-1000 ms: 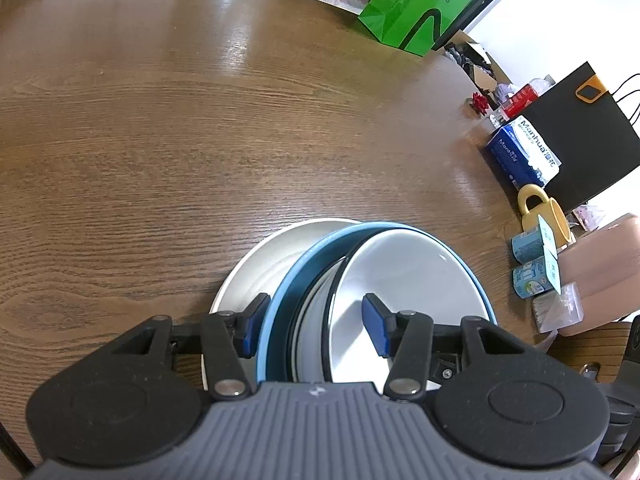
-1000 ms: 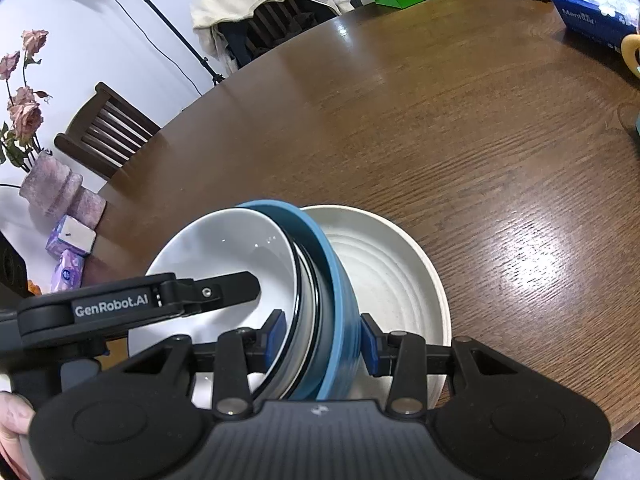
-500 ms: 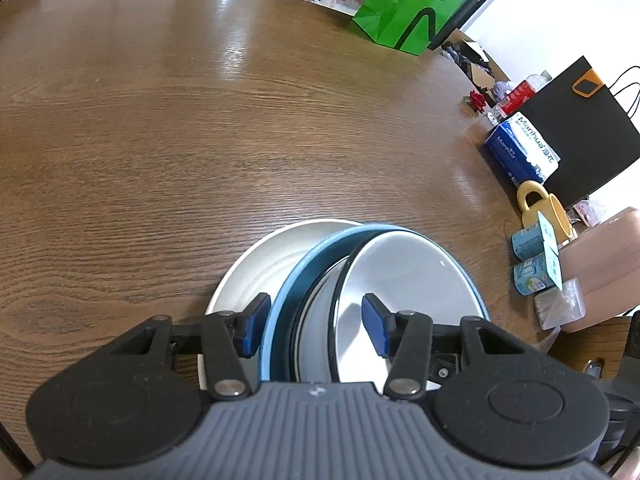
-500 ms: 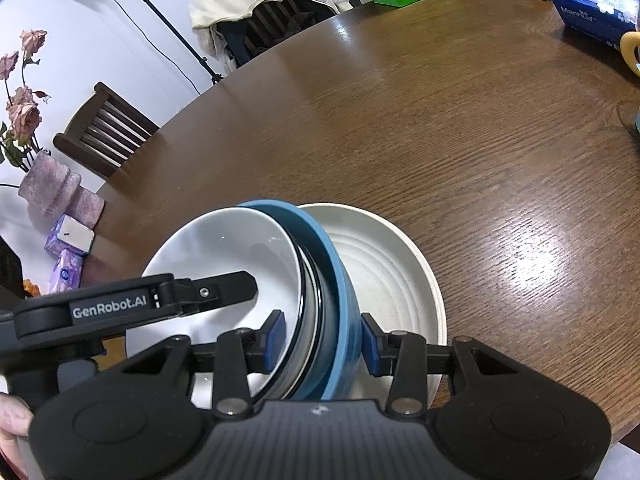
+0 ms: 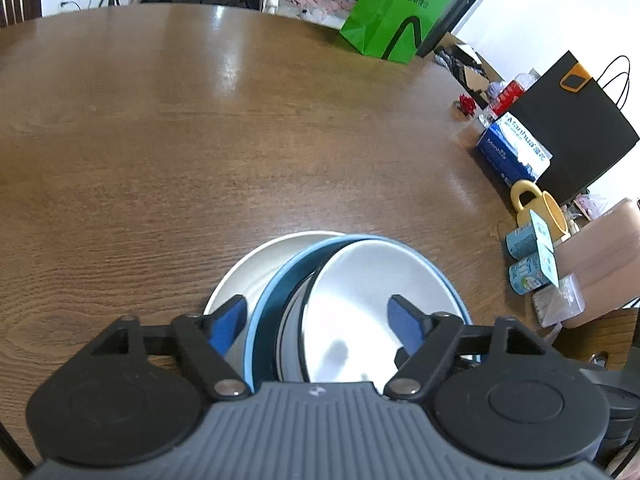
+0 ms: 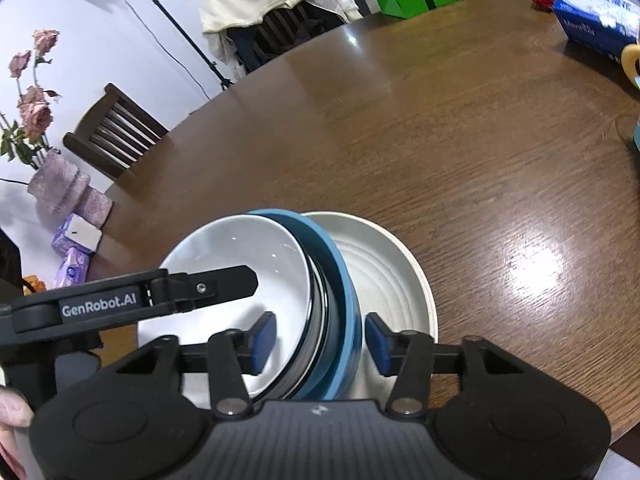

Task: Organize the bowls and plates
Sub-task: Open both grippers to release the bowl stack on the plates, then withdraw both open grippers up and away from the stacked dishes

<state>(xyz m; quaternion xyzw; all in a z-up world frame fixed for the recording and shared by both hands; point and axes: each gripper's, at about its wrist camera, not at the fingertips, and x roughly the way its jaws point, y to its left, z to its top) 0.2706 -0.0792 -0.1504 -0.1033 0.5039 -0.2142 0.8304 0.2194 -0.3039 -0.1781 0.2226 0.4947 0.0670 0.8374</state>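
**At the near table edge: letting go of the nested bowls**

Over the near edge of the table [image 5: 160, 140], my left gripper [image 5: 316, 320] looks down on the stack: a white bowl [image 5: 372, 280] sits inside a blue bowl [image 5: 280, 280], and both lean on a cream plate [image 5: 256, 268] that lies flat on the wood. My left jaws are opening and already stand wide. The bowl rims are between them, but neither blue pad presses on anything that I can see. A tissue box [image 5: 512, 152], a yellow mug [image 5: 540, 204] and a green bag [image 5: 400, 8] stay well apart along the far right edge.

From the right gripper [image 6: 316, 340] the same stack shows from the other side. The white bowl [image 6: 240, 252] and blue bowl [image 6: 340, 280] are tilted, with the plate [image 6: 392, 272] under and beside them. These jaws are opening too, at a middling width; both pads stand just clear of the rims. The left gripper's finger [image 6: 212, 286] reaches over the white bowl.

I judge the step in hand to be the release. To do it well I should open both sides evenly, so the leaning bowls settle into the plate and do not slide off its rim, then lift straight out without catching a rim on a pad.
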